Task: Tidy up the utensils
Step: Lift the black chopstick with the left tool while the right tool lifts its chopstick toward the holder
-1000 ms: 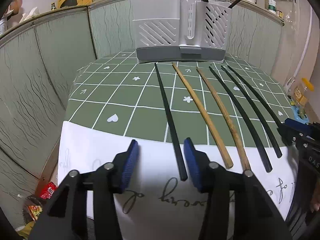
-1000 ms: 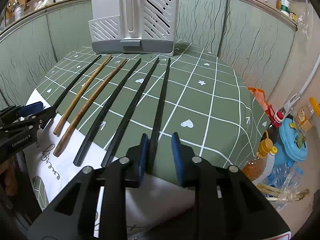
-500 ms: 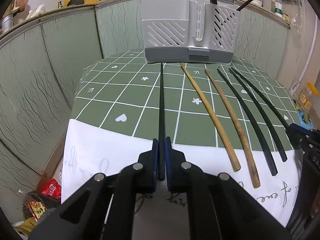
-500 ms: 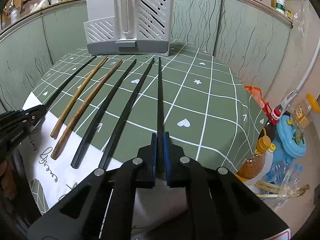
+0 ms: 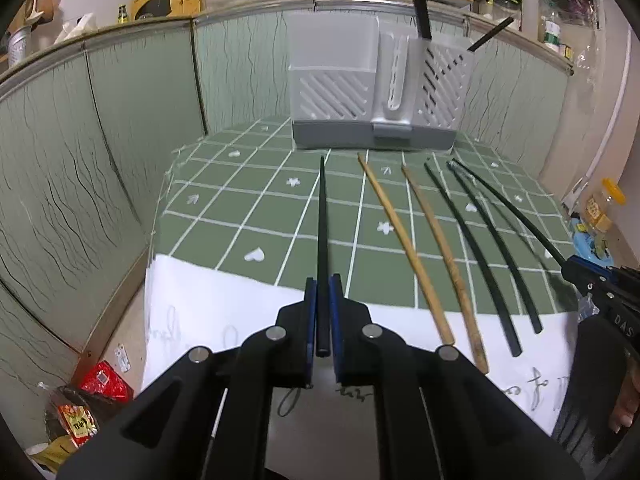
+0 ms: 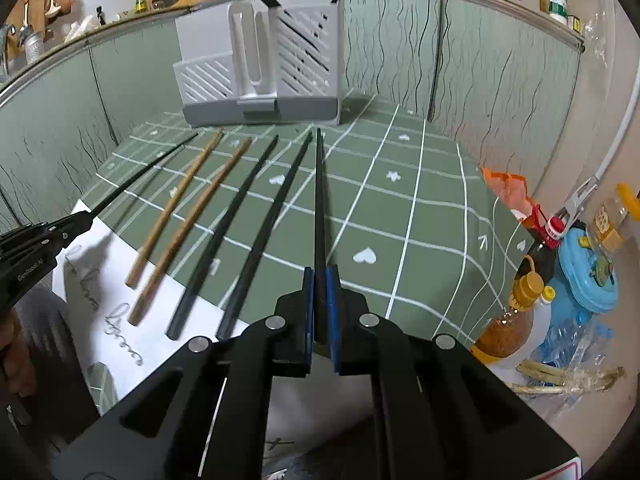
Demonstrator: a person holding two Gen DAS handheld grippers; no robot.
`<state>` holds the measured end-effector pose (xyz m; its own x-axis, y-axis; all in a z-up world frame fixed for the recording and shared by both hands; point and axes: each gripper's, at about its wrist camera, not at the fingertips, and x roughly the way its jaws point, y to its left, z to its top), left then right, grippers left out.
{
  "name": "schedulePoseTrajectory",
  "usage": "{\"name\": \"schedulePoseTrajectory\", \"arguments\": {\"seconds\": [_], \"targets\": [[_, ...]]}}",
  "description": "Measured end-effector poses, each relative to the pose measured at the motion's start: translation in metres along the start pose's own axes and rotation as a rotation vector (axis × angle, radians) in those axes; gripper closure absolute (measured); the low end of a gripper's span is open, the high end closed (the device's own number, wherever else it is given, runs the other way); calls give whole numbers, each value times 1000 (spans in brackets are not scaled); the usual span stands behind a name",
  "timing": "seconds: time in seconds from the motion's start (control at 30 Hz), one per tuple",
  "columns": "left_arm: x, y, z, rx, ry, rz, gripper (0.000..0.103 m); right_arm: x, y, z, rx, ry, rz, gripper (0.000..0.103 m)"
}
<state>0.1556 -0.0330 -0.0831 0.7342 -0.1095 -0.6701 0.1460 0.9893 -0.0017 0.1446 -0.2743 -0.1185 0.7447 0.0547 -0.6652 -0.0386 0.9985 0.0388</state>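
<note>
On the left edge of the table (image 5: 224, 216), the left gripper (image 5: 322, 304) is clamped on the near end of a black chopstick (image 5: 322, 220), which runs straight away from it toward the gray utensil holder (image 5: 372, 96) at the far side. To its right lie two wooden chopsticks (image 5: 404, 240), side by side, then two more black chopsticks (image 5: 476, 248), all with their near ends on a white sheet of paper (image 5: 224, 308) and their tips pointing at the holder. Farthest right, the right gripper (image 6: 319, 300) is clamped on the near end of the last black chopstick (image 6: 319, 200); the left view shows that stick angled up off the cloth.

The step in hand looks like the pick-up: both outer sticks are gripped but neither is in the holder yet. Two dark handles already stand in the holder's tall slotted compartment (image 6: 308, 44). Next, I judge, each stick must be lifted clear, tipped upright and lowered into that compartment, without sweeping the four still lying between.

Compared with a second ago, both sets of fingers have gone from standing apart around their sticks to pinching them. The left stick, which lay slanted across the cloth, now points straight along the gripper, and the holder sits higher in both views.
</note>
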Motion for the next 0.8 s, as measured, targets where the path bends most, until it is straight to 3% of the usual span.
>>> {"name": "schedulePoseTrajectory", "arguments": {"seconds": [0.8], "targets": [[-63, -1, 48, 33, -95, -38, 95, -72, -7, 47, 10, -141, 54, 97]]}}
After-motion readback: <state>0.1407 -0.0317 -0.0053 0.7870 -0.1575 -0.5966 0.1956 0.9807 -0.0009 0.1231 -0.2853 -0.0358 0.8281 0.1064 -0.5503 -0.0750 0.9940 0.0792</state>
